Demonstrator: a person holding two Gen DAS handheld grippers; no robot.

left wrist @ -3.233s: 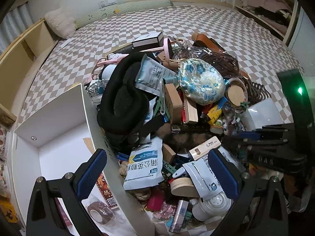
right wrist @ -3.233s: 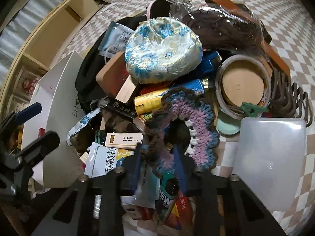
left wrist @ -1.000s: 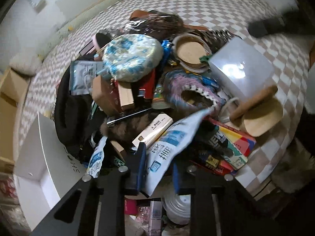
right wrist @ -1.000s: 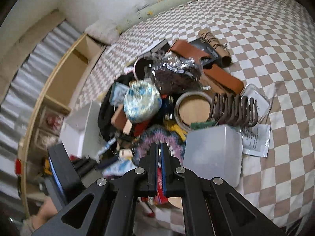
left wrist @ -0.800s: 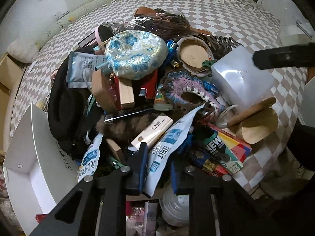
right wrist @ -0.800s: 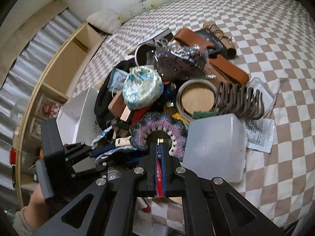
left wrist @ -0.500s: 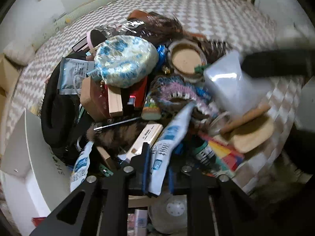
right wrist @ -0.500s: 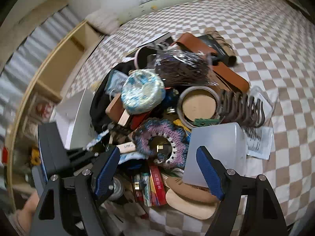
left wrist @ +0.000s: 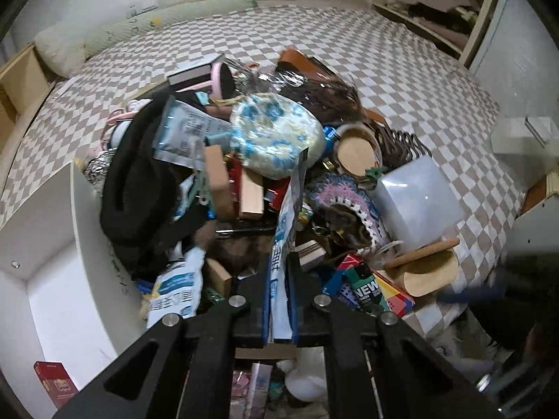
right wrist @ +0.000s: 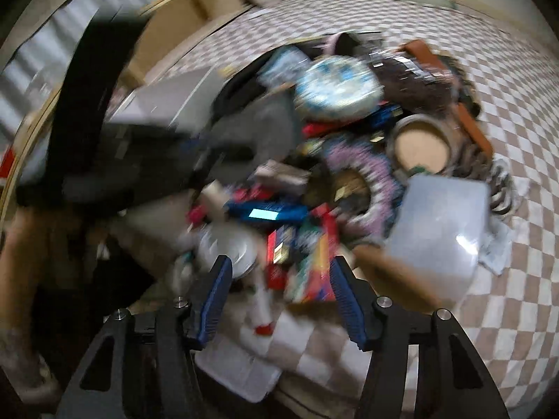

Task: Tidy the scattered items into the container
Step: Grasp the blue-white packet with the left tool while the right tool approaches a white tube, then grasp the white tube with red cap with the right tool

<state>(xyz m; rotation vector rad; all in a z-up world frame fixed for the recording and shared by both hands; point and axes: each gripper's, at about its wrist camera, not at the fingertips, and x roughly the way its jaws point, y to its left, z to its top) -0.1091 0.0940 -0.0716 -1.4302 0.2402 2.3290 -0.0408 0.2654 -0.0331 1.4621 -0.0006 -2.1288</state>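
Left tool (left wrist: pixel 279 300): jaws drawn narrow, clamped on the near end of a long white-and-blue printed sachet (left wrist: pixel 284 223). The sachet stands up edge-on from between the blue pads and leans away toward the far side, its top reaching the blue-and-white floral fabric pouch (left wrist: pixel 274 139) at the crest of the pile.

Pile sits on a brown-and-white checkered bed cover (left wrist: pixel 401 70). Left of the sachet: a black padded loop (left wrist: pixel 139 188) and a second white-and-blue sachet (left wrist: pixel 176 293) lying flat. Right of it: a pink-and-blue crocheted ring (left wrist: pixel 349 202), a frosted translucent plastic box (left wrist: pixel 419 202), a wooden-handled brush (left wrist: pixel 424 265) touching the near edge of that box, and a colourful carton marked "NEW" (left wrist: pixel 370 289).

Container: an open white box (left wrist: pixel 45 244) at the left, its right wall just beside the pile. A small red packet (left wrist: pixel 56 382) lies in its near corner.

Right tool (right wrist: pixel 277 293): blue-padded jaws spread wide, nothing between them, hanging over the near edge of the pile. Right wrist view is heavily motion-blurred; the floral pouch (right wrist: pixel 337 87), crocheted ring (right wrist: pixel 367 171) and frosted box (right wrist: pixel 440 223) are still recognisable. Contact with any item cannot be told from this view.
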